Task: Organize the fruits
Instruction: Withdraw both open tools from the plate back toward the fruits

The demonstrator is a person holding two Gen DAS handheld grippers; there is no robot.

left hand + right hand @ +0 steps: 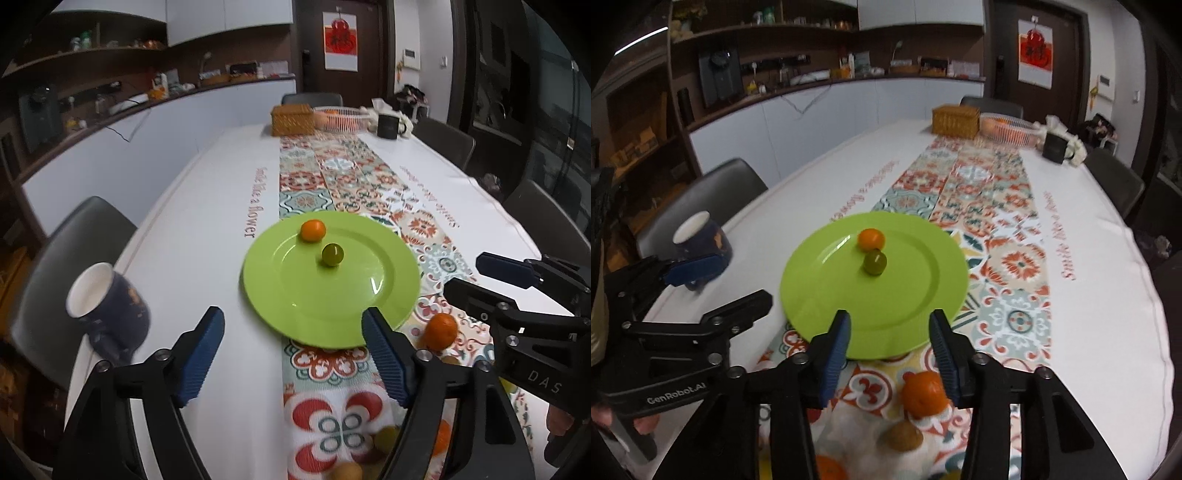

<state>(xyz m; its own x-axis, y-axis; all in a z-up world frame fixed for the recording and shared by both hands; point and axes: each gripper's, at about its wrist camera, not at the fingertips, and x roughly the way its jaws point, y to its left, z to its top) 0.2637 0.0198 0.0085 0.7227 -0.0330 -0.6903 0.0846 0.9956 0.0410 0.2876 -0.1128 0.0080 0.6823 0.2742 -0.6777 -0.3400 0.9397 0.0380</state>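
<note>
A green plate lies on the patterned runner and holds a small orange fruit and a green fruit. A tangerine lies on the runner just in front of the plate. A brown fruit and other fruits lie nearer. My left gripper is open and empty before the plate. My right gripper is open and empty above the tangerine, and also shows in the left wrist view.
A dark blue mug stands near the table's left edge. A wicker box, a white wire basket and a black cup stand at the far end. Dark chairs surround the table.
</note>
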